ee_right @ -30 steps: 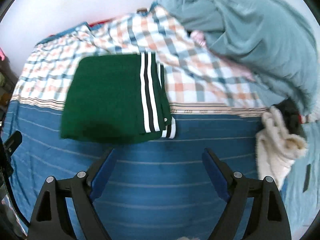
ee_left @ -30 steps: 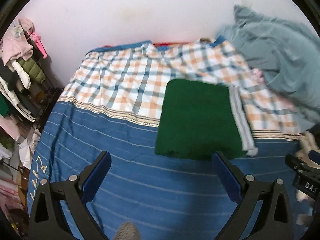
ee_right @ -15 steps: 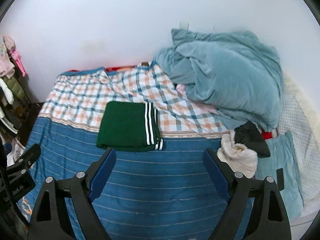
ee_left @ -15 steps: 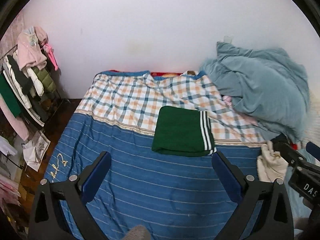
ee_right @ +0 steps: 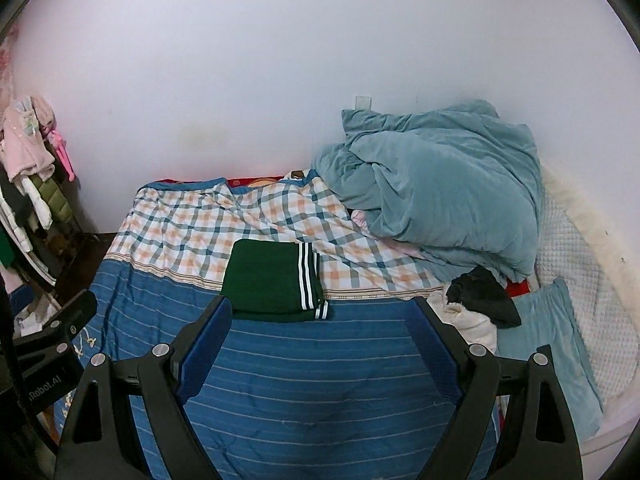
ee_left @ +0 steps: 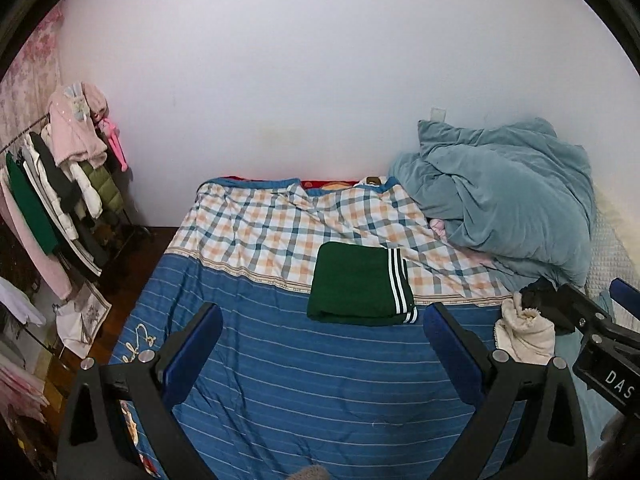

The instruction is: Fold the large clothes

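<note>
Folded green garment [ee_left: 358, 284] flat on striped blue bedspread [ee_left: 320, 380] beyond both fingertips, left gripper [ee_left: 322, 344] fingers wide, right gripper [ee_right: 320, 332] fingers wide, both empty

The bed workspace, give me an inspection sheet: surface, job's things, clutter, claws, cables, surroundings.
Surface: bed with a blue striped cover, a plaid sheet across its far half.
Job's things: green garment with white stripes, folded into a flat rectangle, lying where plaid meets blue.
Clutter: teal duvet heaped at far right; cream garment and black garment bunched at the right edge.
Claws: left claw open, empty, above the blue cover; right claw open, empty, apart from the green garment.
Cables: nothing seen.
Surroundings: plain white wall; clothes rack hung full on the left.
</note>
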A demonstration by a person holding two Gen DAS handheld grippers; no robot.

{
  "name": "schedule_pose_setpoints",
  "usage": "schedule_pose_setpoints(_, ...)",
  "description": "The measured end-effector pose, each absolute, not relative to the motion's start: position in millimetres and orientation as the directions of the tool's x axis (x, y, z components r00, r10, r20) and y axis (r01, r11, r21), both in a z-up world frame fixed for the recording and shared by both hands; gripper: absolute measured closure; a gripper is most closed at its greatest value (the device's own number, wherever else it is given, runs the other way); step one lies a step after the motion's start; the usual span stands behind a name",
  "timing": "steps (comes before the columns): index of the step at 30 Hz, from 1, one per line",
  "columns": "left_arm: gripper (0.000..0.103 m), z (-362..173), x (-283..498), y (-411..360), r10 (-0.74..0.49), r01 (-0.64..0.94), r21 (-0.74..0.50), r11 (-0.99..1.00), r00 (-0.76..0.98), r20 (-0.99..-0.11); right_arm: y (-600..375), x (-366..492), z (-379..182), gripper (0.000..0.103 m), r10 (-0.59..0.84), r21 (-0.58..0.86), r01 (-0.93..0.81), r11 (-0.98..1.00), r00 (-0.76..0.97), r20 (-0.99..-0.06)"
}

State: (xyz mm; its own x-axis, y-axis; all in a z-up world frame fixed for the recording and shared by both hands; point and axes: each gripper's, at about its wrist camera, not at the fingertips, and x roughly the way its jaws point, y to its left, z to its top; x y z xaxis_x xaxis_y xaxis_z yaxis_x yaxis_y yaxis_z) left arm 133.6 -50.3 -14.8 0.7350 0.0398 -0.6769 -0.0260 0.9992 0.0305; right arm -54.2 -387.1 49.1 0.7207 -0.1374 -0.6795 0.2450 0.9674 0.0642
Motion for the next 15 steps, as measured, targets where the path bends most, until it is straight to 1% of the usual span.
schedule_pose_setpoints(15, 0.001, -4, 112, -58, 0.06, -0.043, 0.043, 0.998, 0.756, -0.652, -392, -80, 68, 0.013, -0.133, 0.062, 0.23, 0.971, 0.74, -0.66)
